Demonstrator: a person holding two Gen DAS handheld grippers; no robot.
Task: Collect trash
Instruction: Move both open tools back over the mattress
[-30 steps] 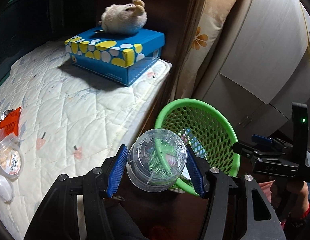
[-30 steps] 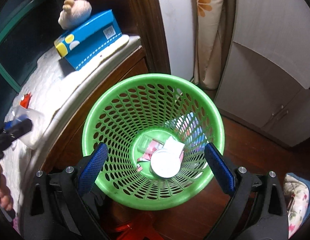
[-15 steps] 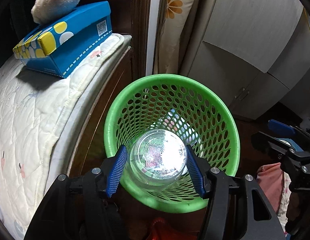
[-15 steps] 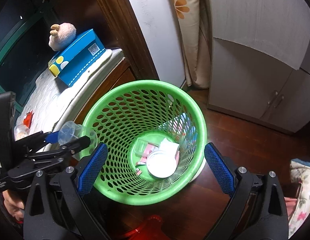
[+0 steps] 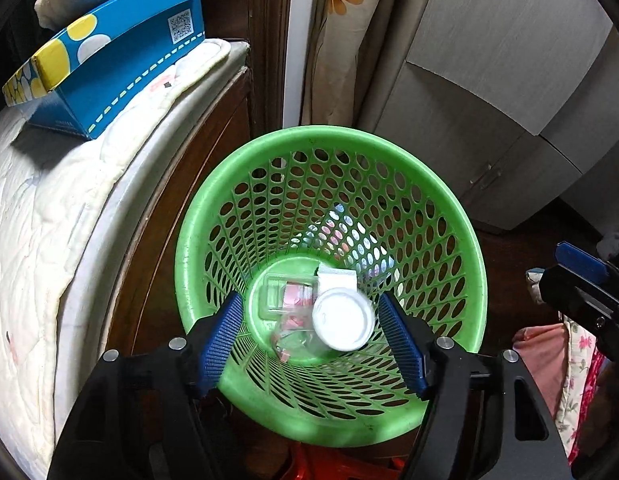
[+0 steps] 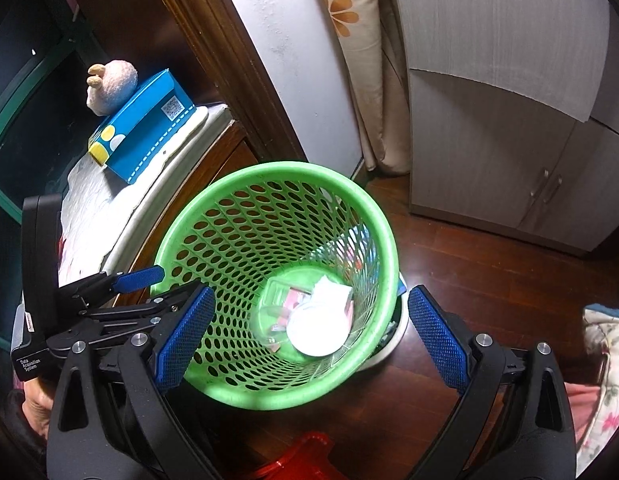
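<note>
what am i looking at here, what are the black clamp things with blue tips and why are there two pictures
They are two hand-held grippers, one in each of a person's hands, each with a camera looking along its fingers; so there are two pictures. Both look down into a green basket on the floor that holds trash: a white lid, a clear cup and wrappers. The left gripper is opening with nothing between its blue pads; the right gripper is open and empty. Beside the basket, a blue tissue box sits on a quilted pad.

Glossy perforated green plastic basket [image 5: 329, 152]; at its ten o'clock, quilted matt cloth pad [image 5: 49, 208] on polished dark wood cabinet [image 5: 181, 184].
</note>
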